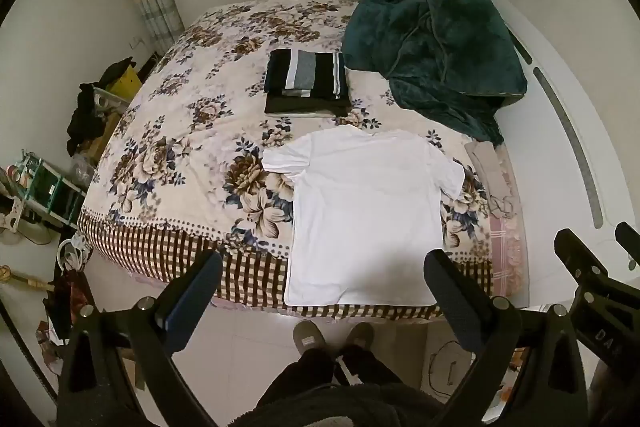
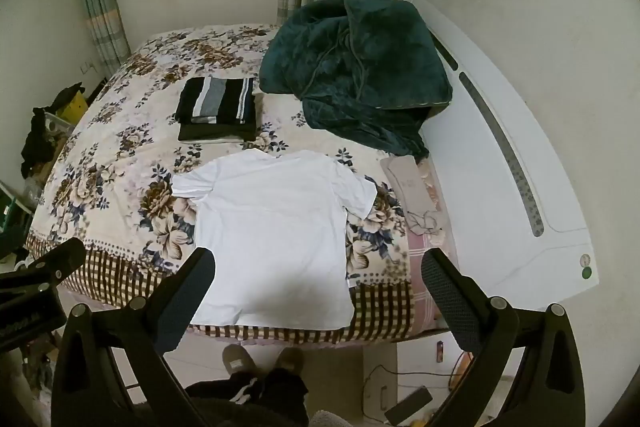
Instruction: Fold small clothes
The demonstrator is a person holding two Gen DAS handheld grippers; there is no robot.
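Observation:
A white T-shirt (image 1: 362, 211) lies spread flat, back up, on the flowered bedspread (image 1: 180, 155), its hem at the near bed edge; it also shows in the right wrist view (image 2: 276, 235). Behind it sits a stack of folded dark striped clothes (image 1: 306, 81), also in the right wrist view (image 2: 218, 115). My left gripper (image 1: 324, 281) is open and empty, held high above the hem. My right gripper (image 2: 318, 275) is open and empty, also high above the hem. Each gripper shows at the edge of the other's view.
A dark green plush blanket (image 1: 436, 51) is heaped at the bed's far right by the white headboard (image 1: 568, 131). A beige cloth (image 1: 490, 171) lies at the right edge. Clutter and shelves (image 1: 48, 187) stand left of the bed. My feet in slippers (image 1: 332, 337) stand at the bed.

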